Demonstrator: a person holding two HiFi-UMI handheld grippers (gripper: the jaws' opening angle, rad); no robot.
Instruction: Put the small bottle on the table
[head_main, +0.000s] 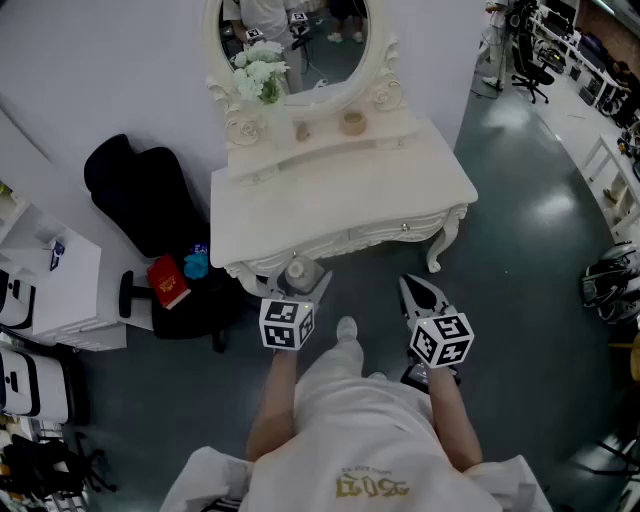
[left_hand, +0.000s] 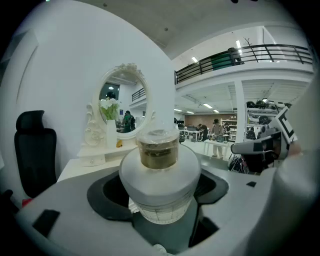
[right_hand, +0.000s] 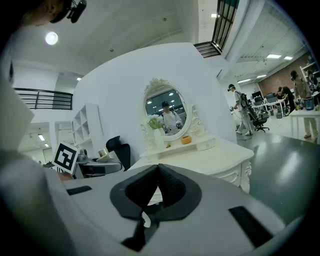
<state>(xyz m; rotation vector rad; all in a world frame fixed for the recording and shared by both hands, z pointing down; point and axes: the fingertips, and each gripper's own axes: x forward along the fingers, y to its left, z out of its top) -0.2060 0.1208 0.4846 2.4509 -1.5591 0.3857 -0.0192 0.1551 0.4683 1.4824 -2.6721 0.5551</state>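
A small frosted bottle with amber liquid in its clear neck stands upright between the jaws of my left gripper, which is shut on it. In the head view the bottle hangs just off the front left corner of the white dressing table, held by the left gripper. My right gripper is in front of the table's right part, below its edge. In the right gripper view its jaws are shut with nothing between them.
An oval mirror, a vase of white flowers and a small jar stand on the table's back shelf. A black chair with a red book stands left, beside white drawers.
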